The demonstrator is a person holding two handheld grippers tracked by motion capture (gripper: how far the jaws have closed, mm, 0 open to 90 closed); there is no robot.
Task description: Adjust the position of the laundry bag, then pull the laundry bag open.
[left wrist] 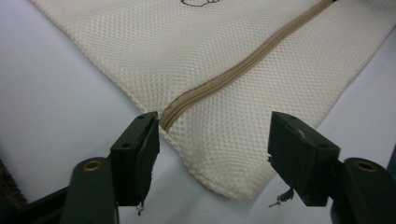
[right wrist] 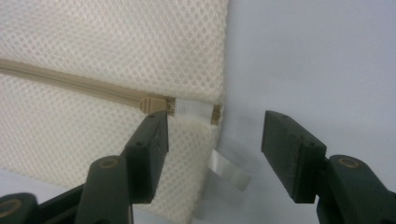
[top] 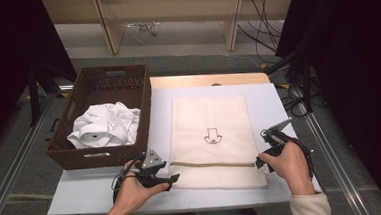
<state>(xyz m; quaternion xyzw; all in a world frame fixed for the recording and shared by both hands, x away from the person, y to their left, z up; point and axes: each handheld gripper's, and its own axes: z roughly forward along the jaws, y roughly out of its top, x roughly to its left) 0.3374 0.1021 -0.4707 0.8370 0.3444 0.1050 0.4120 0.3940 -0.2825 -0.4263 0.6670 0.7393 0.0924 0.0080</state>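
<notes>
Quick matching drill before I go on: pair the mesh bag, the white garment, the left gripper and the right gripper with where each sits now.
Things:
1. mesh bag
2. white garment
3. left gripper
4. right gripper

Places:
A. open, at the zipper's end on the bag's right edge
B. inside the brown wicker basket
C. flat on the white table, zipper side toward the person
D. open, at the bag's near left corner

Pairs: 1-C, 2-B, 3-D, 4-A
</notes>
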